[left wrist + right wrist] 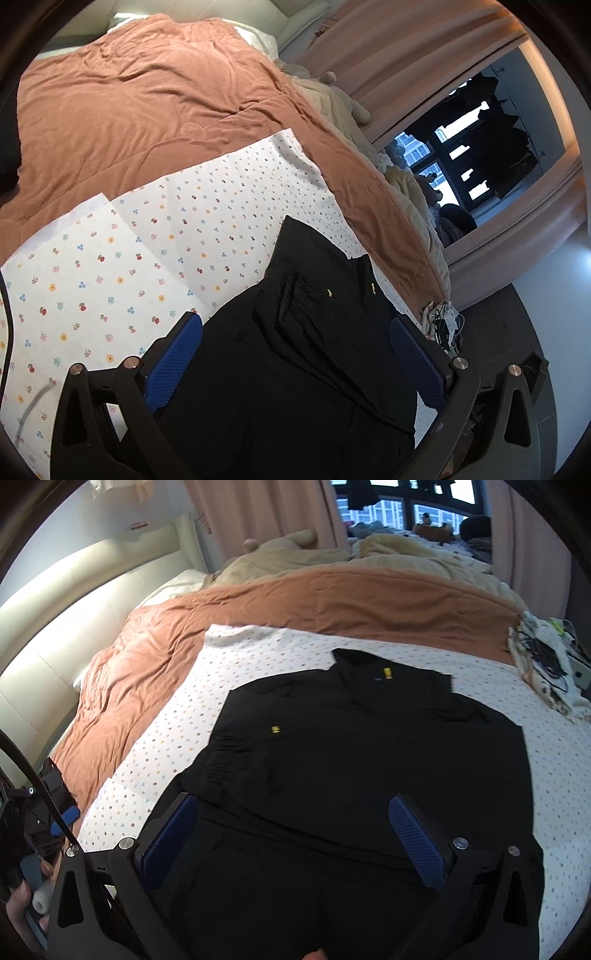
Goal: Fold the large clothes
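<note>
While the black long-sleeved fabric jacket (351, 760) lies partly folded on the floral white sheet (110, 280), both tools, left tool (295, 354) and right tool (291, 834), hover wide and empty above it; next likely calls for gripping its near hem.

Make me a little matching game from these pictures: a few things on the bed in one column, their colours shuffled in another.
Things:
1. jacket
2. blanket
3. sheet
4. finger pads

Colours:
A. white with small flowers and fruits
B. blue
C. black
D. rust orange

Pairs: 1-C, 2-D, 3-A, 4-B
</note>
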Action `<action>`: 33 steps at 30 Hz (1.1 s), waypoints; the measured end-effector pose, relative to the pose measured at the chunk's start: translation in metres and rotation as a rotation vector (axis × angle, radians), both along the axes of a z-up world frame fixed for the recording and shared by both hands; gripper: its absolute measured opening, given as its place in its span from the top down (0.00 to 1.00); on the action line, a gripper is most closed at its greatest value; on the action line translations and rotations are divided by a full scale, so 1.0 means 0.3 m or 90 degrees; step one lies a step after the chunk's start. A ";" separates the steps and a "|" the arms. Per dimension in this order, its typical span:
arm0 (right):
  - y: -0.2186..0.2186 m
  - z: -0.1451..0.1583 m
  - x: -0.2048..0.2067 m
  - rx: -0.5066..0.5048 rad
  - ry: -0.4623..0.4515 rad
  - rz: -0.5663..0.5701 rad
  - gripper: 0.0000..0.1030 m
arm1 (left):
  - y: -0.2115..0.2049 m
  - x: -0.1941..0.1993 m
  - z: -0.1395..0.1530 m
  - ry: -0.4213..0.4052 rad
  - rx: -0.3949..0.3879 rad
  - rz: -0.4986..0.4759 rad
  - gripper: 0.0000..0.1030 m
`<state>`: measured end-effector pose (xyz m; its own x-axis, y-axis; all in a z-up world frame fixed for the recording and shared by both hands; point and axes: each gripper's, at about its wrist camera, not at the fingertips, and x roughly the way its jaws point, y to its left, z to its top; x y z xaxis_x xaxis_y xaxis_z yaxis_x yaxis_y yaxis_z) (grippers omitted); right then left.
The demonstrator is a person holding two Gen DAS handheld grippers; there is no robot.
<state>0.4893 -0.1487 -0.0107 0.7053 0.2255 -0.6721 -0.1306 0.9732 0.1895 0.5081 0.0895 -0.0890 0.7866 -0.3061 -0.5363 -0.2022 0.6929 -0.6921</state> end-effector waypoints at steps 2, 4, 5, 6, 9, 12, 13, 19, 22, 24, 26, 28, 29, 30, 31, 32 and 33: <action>-0.057 0.001 -0.056 0.023 0.000 -0.002 0.00 | -0.030 -0.020 0.047 -0.032 0.037 0.001 0.00; -0.130 0.002 -0.128 0.037 -0.015 -0.021 0.00 | -0.058 -0.044 0.096 -0.062 0.082 0.007 0.00; -0.168 0.005 -0.170 0.031 -0.025 -0.040 0.00 | -0.072 -0.060 0.123 -0.077 0.101 0.006 0.00; -0.207 0.005 -0.217 0.023 -0.031 -0.059 0.00 | -0.082 -0.072 0.139 -0.088 0.107 0.002 0.00; -0.295 -0.017 -0.320 0.026 -0.018 -0.087 0.00 | -0.120 -0.129 0.178 -0.106 0.130 -0.014 0.00; -0.375 -0.032 -0.425 0.008 -0.010 -0.134 0.00 | -0.161 -0.196 0.186 -0.110 0.169 -0.027 0.00; -0.385 -0.030 -0.454 0.004 -0.010 -0.144 0.00 | -0.171 -0.216 0.183 -0.108 0.177 -0.034 0.00; -0.454 -0.041 -0.644 0.009 -0.016 -0.190 0.00 | -0.190 -0.360 0.175 -0.093 0.206 -0.061 0.00; -0.486 -0.060 -0.731 0.035 0.004 -0.190 0.00 | -0.190 -0.463 0.197 -0.106 0.231 -0.064 0.00; -0.501 -0.060 -0.807 0.025 0.008 -0.185 0.00 | -0.185 -0.519 0.208 -0.105 0.242 -0.064 0.00; -0.528 -0.051 -0.864 0.024 0.004 -0.188 0.00 | -0.173 -0.575 0.215 -0.106 0.245 -0.068 0.00; -0.547 -0.051 -0.937 0.037 0.000 -0.193 0.00 | -0.158 -0.639 0.219 -0.103 0.251 -0.074 0.00; -0.549 -0.052 -0.981 0.046 -0.004 -0.197 0.00 | -0.154 -0.659 0.221 -0.103 0.254 -0.075 0.00; -0.561 -0.052 -1.016 0.058 -0.009 -0.201 0.00 | -0.148 -0.693 0.222 -0.102 0.258 -0.075 0.00; -0.581 -0.057 -1.059 0.070 -0.015 -0.202 0.00 | -0.142 -0.722 0.222 -0.101 0.261 -0.073 0.00; -0.609 -0.067 -1.090 0.080 -0.020 -0.202 0.00 | -0.133 -0.753 0.221 -0.100 0.265 -0.071 0.00; -0.613 -0.071 -1.138 0.087 -0.025 -0.205 0.00 | -0.122 -0.784 0.219 -0.099 0.264 -0.072 0.00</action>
